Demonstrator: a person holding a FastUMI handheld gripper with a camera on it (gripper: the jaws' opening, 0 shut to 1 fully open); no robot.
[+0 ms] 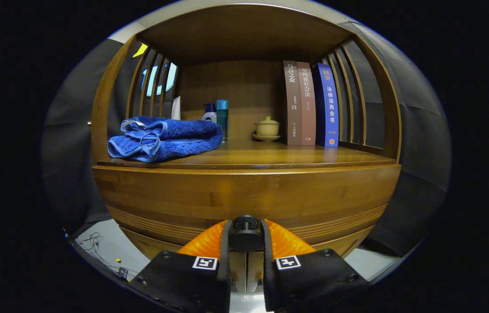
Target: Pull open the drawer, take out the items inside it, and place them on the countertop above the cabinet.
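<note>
A wooden cabinet stands right in front of me, its drawer front [244,195] a wide brown panel below the countertop [270,157]. The drawer's round dark knob [245,232] sits between my fingers, and my gripper [245,238] is shut on it, both fingers pressing its sides. The drawer front lies flush with the cabinet, and what is inside is hidden.
A folded blue towel [164,138] lies on the countertop's left. Behind it stand a white tube [176,108] and two bottles [217,114]. A lidded ceramic cup [267,128] on a saucer and three upright books [309,104] stand further right. Slatted sides and a top board enclose the shelf.
</note>
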